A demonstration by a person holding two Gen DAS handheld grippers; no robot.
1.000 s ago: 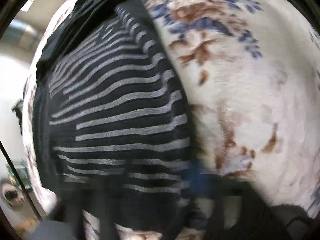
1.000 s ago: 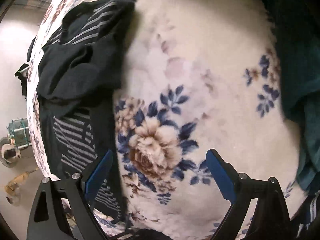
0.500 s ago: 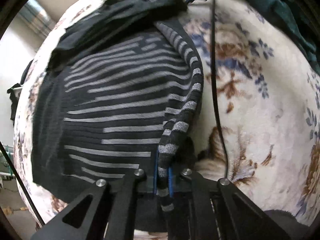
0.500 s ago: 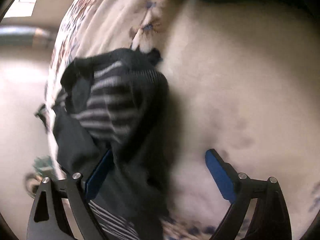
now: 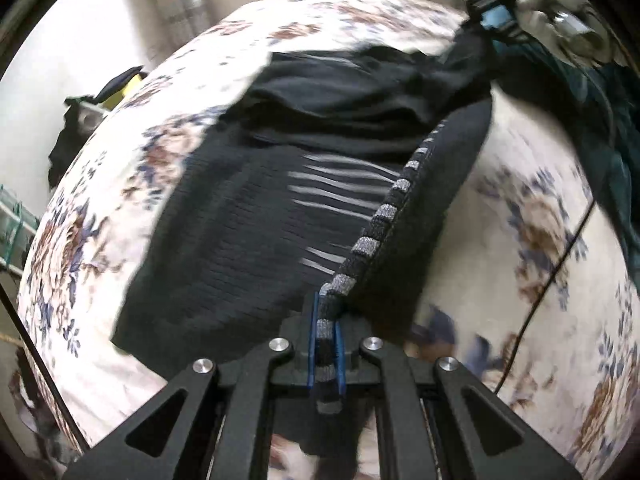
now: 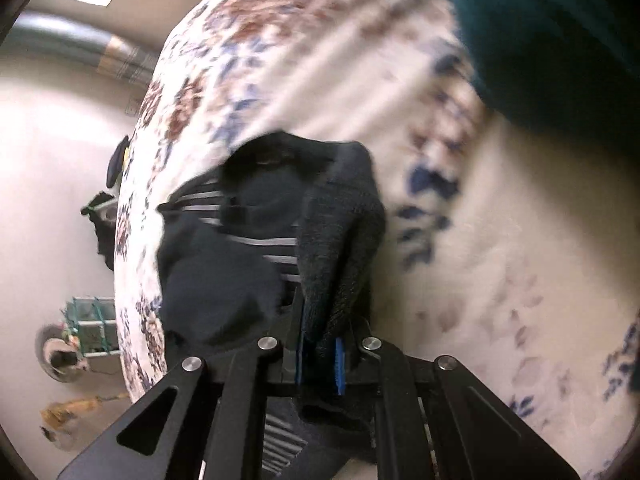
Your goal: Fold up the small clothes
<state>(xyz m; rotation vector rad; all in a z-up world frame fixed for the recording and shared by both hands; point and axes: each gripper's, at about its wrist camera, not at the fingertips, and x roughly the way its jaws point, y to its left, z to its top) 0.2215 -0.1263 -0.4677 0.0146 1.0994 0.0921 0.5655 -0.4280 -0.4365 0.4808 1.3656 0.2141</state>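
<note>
Striped sweater edge is clamped in the left hand-held gripper, while the right hand-held gripper jaws are closing on it.

Sweater lies on blanket, its right edge lifted off it. Left gripper at near end of that edge, right gripper at far end. Second cloth on blanket, right of sweater. Floor left of blanket.
</note>
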